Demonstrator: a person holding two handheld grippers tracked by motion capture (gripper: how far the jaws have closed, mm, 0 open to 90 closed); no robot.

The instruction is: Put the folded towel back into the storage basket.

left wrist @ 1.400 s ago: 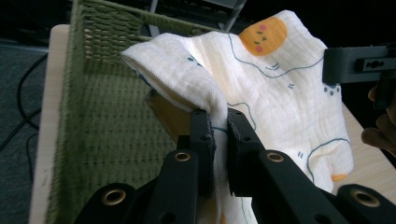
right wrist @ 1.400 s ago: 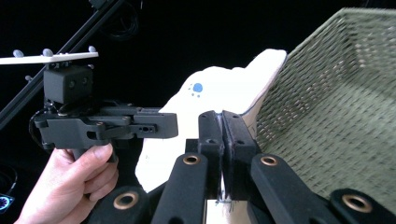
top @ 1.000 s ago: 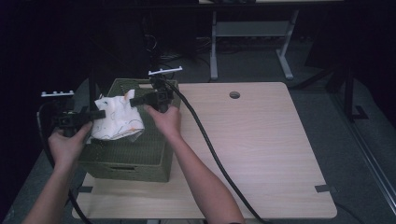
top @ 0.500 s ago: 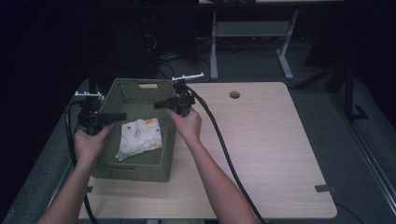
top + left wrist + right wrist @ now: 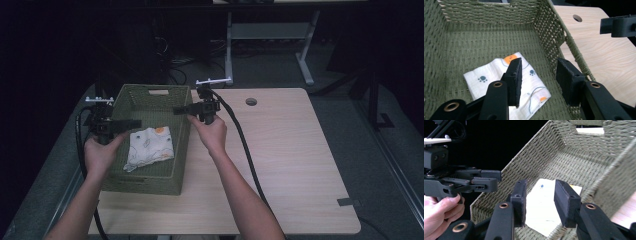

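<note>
A folded white cloth with paw prints and orange spots lies flat on the floor of a green woven basket at the table's left. My left gripper hovers over the basket's left rim, pointing right. Its jaws have just been opening and stand open, empty, above the cloth. My right gripper is at the right rim, pointing left. Its jaws have also just been opening and hold nothing, with the cloth below them. The two grippers face each other across the basket.
The basket stands on a light wooden table with a round cable hole near its far edge. A black cable trails from the right gripper across the table. A white desk frame stands beyond.
A second ago both grippers held the cloth up over the basket. They have let it go; it now lies in the basket, and both hands have drawn apart toward the rims.
</note>
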